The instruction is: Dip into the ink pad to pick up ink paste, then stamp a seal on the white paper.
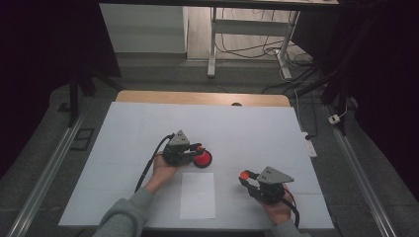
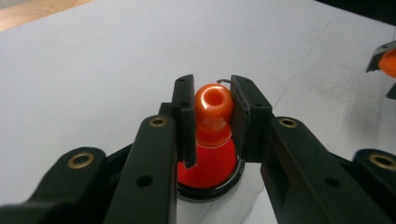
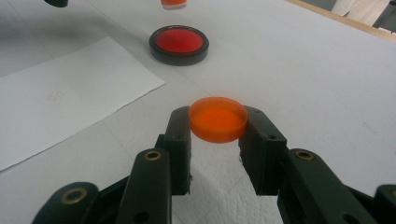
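My left gripper (image 2: 212,93) is shut on the round knob of an orange stamp (image 2: 213,112), holding it upright over a red ink pad (image 2: 210,170) in a round black case. In the high view this gripper (image 1: 198,148) sits mid-table just above the ink pad (image 1: 203,159). My right gripper (image 3: 218,122) is shut on the rim of a flat translucent orange lid (image 3: 218,116), held level above the table. From this side the ink pad (image 3: 179,43) lies uncovered, and the stamp's base (image 3: 174,3) hangs beyond it, apart from it.
A white sheet of paper (image 1: 197,195) lies flat at the front middle of the white table (image 1: 123,133), between the two hands. The right gripper (image 1: 245,176) is to its right. A wooden edge (image 1: 202,98) runs along the table's far side.
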Demonstrator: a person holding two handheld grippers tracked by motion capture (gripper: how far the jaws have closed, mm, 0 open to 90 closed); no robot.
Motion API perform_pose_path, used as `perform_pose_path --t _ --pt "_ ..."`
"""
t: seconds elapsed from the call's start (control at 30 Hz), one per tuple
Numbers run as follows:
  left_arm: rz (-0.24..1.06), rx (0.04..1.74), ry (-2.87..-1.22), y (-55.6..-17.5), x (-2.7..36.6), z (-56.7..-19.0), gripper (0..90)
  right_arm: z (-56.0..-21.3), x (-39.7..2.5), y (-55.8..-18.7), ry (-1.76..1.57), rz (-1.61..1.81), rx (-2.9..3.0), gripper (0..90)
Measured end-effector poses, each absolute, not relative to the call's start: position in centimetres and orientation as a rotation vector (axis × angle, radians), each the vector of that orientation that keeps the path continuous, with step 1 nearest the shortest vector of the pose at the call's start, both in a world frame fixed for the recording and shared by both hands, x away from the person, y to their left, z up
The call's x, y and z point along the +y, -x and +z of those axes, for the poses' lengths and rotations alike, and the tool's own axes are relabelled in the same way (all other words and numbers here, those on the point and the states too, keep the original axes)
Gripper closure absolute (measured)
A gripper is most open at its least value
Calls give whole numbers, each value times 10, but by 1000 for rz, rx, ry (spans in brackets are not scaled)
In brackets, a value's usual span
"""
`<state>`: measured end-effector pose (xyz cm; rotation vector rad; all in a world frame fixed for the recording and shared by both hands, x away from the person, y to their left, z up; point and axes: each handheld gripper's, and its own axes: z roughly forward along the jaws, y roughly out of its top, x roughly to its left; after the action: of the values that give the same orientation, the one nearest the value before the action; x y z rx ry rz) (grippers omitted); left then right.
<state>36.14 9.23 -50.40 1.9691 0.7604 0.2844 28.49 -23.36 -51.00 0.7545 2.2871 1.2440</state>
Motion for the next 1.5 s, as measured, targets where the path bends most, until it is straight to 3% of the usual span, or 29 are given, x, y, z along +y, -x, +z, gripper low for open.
perform_pose_path --t 0.87,1.5 --pt "201 705 -1900 -322 120 -470 722 -510 -239 -287 -777 1240 2283 646" --pt "195 699 -1909 -298 132 -470 721 -510 -240 -285 -784 1242 2276 646"
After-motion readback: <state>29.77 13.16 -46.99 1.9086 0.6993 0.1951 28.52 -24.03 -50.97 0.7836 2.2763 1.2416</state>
